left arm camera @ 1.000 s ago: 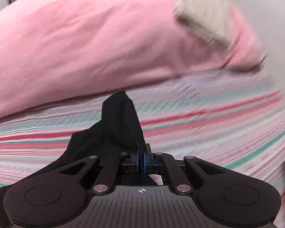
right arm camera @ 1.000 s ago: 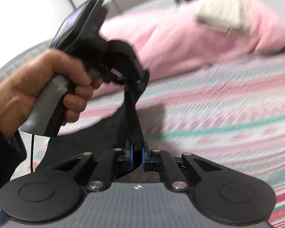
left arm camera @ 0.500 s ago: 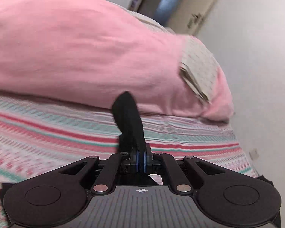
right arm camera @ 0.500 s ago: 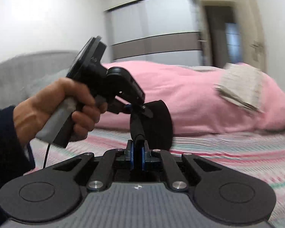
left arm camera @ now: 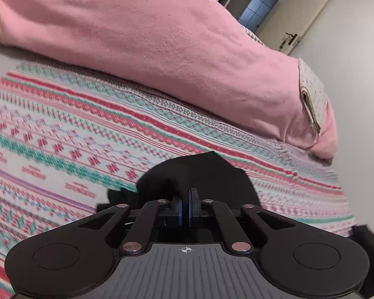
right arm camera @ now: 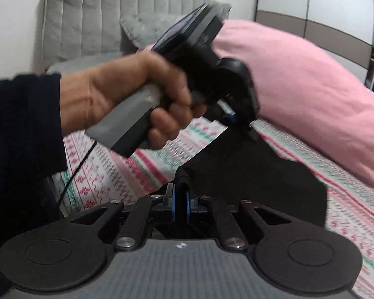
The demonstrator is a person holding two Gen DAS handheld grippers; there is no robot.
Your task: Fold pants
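Black pants (right arm camera: 256,174) hang stretched between both grippers over a striped patterned bedspread (left arm camera: 62,134). In the left wrist view my left gripper (left arm camera: 185,200) is shut on a bunched edge of the pants (left arm camera: 199,172), which bulge ahead of its blue pads. In the right wrist view my right gripper (right arm camera: 180,199) is shut on a thicker fold of the black cloth. The left gripper (right arm camera: 233,118) also shows there, held by a person's hand (right arm camera: 127,92), pinching the pants' far edge above the bed.
A big pink duvet (left arm camera: 162,39) lies heaped across the far side of the bed, with a folded dotted cloth (left arm camera: 311,99) on its right end. A grey padded headboard (right arm camera: 92,17) and grey pillow (right arm camera: 147,27) stand at the left. A wardrobe (right arm camera: 319,7) and a door (left arm camera: 301,25) lie beyond.
Both grippers have swung sideways across the bed and rolled, carrying the pants along. The cloth has dropped from a raised peak to hang low near the bedspread.
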